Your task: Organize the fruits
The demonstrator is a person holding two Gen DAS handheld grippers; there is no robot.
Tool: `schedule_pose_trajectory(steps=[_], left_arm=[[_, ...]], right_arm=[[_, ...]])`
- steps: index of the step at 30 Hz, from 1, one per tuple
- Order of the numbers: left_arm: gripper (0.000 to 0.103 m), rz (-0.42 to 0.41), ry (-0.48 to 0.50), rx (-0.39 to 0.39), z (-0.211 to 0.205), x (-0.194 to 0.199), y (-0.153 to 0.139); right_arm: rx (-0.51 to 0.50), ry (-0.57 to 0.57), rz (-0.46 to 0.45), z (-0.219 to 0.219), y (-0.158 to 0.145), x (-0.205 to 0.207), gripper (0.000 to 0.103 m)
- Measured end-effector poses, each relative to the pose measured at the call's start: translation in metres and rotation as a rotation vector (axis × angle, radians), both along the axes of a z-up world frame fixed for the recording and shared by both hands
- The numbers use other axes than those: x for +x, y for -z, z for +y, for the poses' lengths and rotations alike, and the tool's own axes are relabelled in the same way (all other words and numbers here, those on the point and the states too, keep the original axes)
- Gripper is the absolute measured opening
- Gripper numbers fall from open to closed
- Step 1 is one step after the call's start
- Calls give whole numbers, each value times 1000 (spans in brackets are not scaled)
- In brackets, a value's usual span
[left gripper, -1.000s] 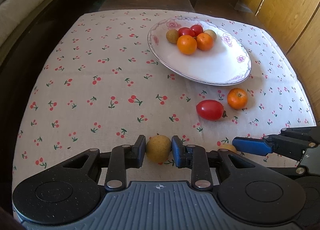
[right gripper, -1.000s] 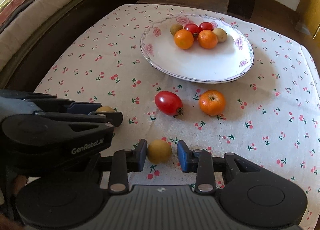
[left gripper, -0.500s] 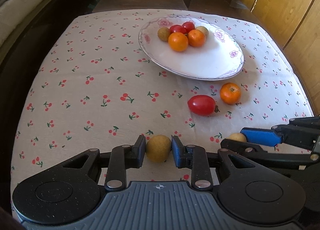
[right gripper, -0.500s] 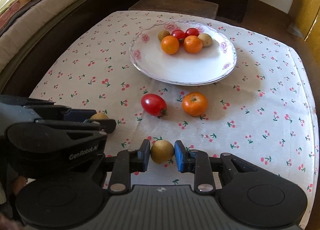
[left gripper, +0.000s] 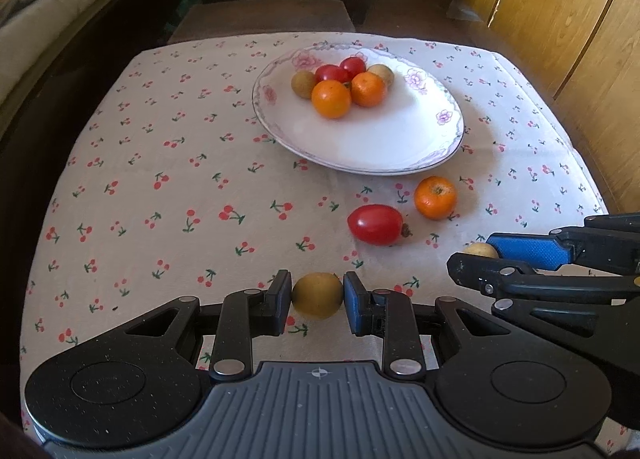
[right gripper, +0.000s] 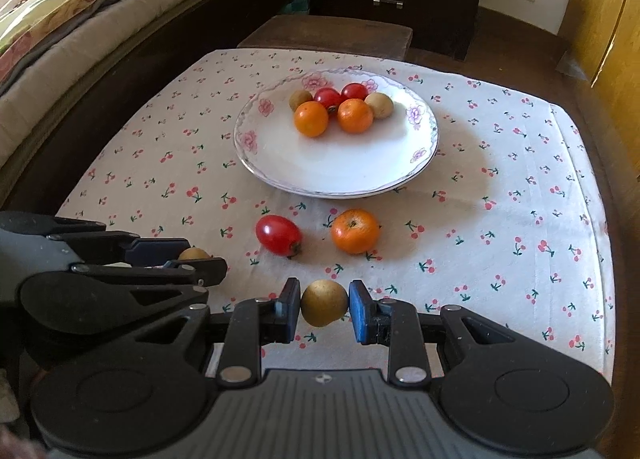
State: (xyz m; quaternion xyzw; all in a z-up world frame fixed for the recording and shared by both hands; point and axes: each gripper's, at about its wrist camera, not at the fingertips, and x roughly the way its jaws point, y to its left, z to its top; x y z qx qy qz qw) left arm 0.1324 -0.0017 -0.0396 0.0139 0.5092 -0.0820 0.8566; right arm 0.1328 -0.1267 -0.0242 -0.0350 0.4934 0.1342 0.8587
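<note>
Table under a cherry-print cloth (right gripper: 520,187). White floral plate (right gripper: 340,175) sits toward the far edge, centre — two oranges, two red tomatoes and two small brownish fruits piled at its far side. On the cloth just nearer than the plate: a red tomato (right gripper: 278,235) and an orange (right gripper: 355,231) — near each other, not touching.
</note>
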Motion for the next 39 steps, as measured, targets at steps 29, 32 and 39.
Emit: schedule_pose_trajectory(steps=[29, 32, 39], left_arm=[[36, -102, 33, 33, -27, 40, -26], [36, -113, 31, 31, -28, 47, -29], [34, -123, 30, 21, -30, 60, -31]], right_arm=[[-22, 43, -100, -20, -28, 44, 28], [-16, 46, -108, -22, -30, 51, 28], [4, 49, -114, -25, -31, 61, 28]])
